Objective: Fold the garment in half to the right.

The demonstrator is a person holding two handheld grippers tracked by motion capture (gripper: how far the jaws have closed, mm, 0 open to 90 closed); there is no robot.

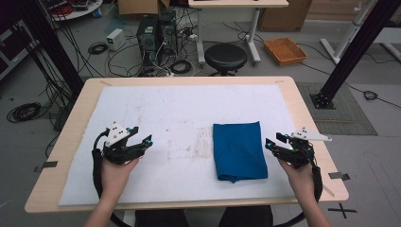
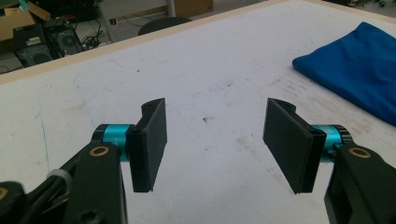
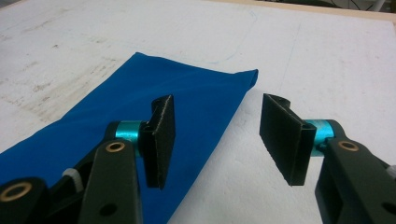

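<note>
Beyond the far edge of the wooden table (image 1: 56,142), the floor carries a black round stool (image 1: 225,56), two computer towers (image 1: 156,33) amid tangled cables and a shallow orange tray (image 1: 284,50). A white sheet (image 1: 165,113), scuffed with brownish stains near its middle, covers most of the tabletop, and nothing lies between either gripper and the blue cloth (image 1: 238,150). That cloth rests flat on the sheet right of centre, folded into a neat upright rectangle of soft, matte fabric, its near edge slightly rumpled. The left gripper (image 1: 142,138) is held well apart from it over bare sheet, jaws spread wide and empty, with flat black rubbery pads (image 2: 150,140) on teal collars. The right gripper (image 1: 273,140) is just beside the cloth's right edge, jaws likewise released, one pad (image 3: 161,137) over the fabric, gripping nothing
</note>
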